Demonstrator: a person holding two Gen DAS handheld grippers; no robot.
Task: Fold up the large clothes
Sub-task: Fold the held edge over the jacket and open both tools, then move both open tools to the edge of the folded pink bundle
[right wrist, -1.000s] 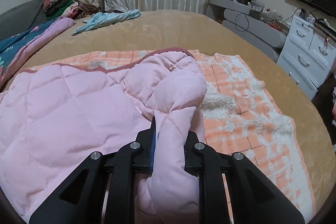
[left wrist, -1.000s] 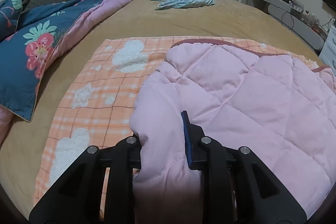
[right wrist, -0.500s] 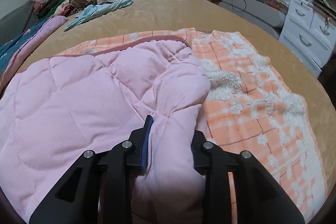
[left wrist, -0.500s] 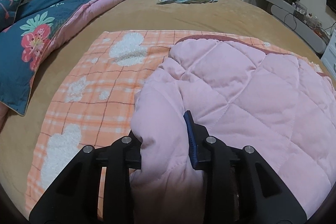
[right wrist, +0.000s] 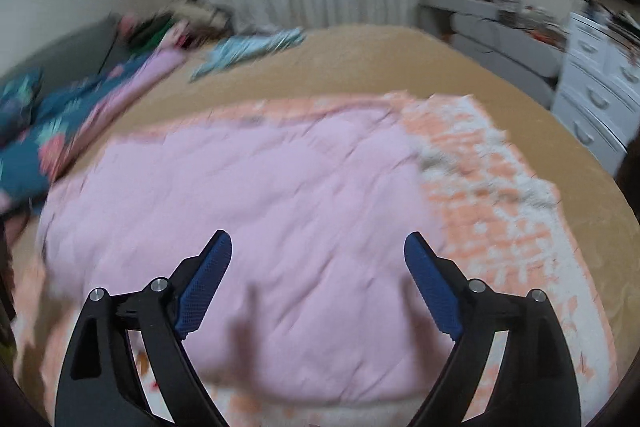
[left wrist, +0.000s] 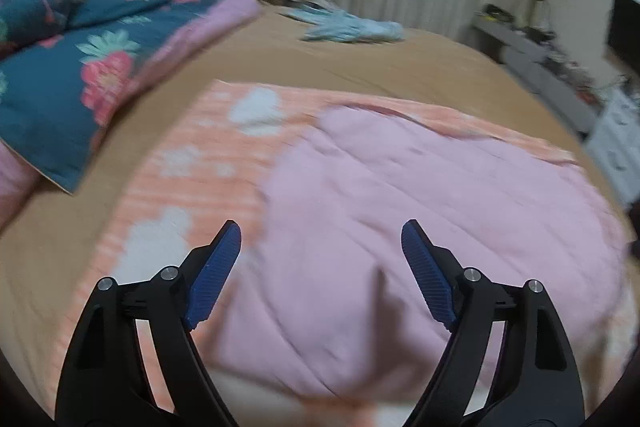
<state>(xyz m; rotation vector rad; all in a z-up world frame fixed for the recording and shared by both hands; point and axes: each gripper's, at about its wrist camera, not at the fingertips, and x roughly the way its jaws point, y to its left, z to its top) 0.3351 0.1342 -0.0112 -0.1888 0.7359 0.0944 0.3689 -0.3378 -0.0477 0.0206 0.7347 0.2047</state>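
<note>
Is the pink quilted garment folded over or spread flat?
Folded over: the pink quilted garment shows its pink lining on top, its orange plaid outer side exposed around it.

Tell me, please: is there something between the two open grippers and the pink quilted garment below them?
Nothing visible. The left gripper and the right gripper are both open above the pink quilted garment, which lies on the orange checked blanket.

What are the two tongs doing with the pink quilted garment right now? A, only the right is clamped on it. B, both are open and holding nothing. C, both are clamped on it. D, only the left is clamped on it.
B: the left tongs and right tongs both stand wide open above the pink quilted garment, with nothing between their blue pads.
</note>
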